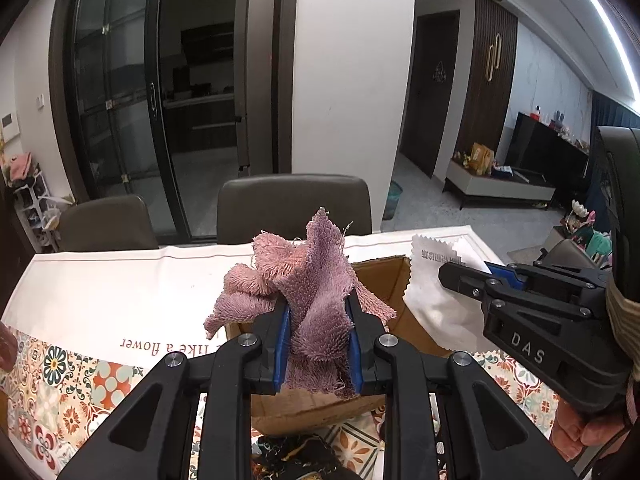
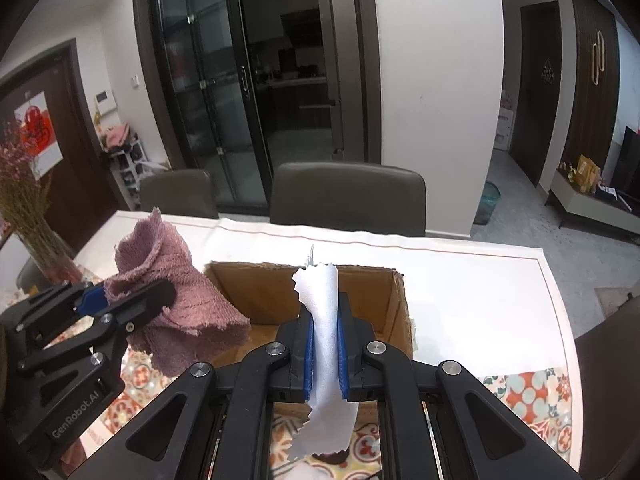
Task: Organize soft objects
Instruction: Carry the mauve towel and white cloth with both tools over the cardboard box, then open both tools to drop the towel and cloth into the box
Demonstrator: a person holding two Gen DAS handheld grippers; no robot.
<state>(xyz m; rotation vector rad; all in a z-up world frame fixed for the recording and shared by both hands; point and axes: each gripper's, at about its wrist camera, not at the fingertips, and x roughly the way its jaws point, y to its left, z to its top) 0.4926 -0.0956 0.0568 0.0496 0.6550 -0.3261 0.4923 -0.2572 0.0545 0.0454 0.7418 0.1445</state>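
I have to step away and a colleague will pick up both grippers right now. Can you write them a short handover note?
Left gripper: shut on the pink towel, held up over the near left part of the cardboard box.
Right gripper: shut on the white cloth, held above the box's near edge.
Box: open, on the white table runner; its visible interior looks bare.
Done: both cloths picked up.
Left: probably drop both into the box, then check the dark patterned fabric lying near the box.
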